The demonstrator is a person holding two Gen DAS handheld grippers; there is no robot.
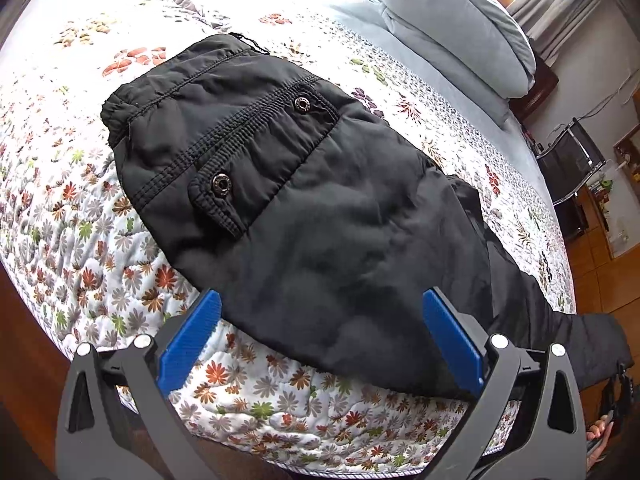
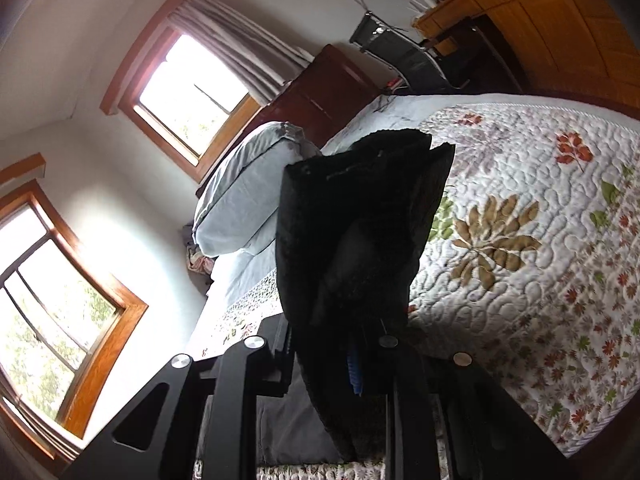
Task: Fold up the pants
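Black pants (image 1: 304,200) lie on the floral quilt of the bed (image 1: 80,216), waistband at the far left, pocket flap with two metal snaps on top, legs running off to the right. My left gripper (image 1: 320,332) is open, its blue pads on either side of the pants' near edge, just above the fabric. My right gripper (image 2: 356,364) is shut on the leg end of the pants (image 2: 360,220), which stands up in front of the camera and hides most of the fingers; only a sliver of blue pad shows.
A folded grey duvet (image 1: 460,20) lies at the head of the bed, also in the right wrist view (image 2: 240,200). A chair (image 1: 576,160) and wooden furniture stand beyond the bed's right side. Two windows (image 2: 192,92) are on the wall.
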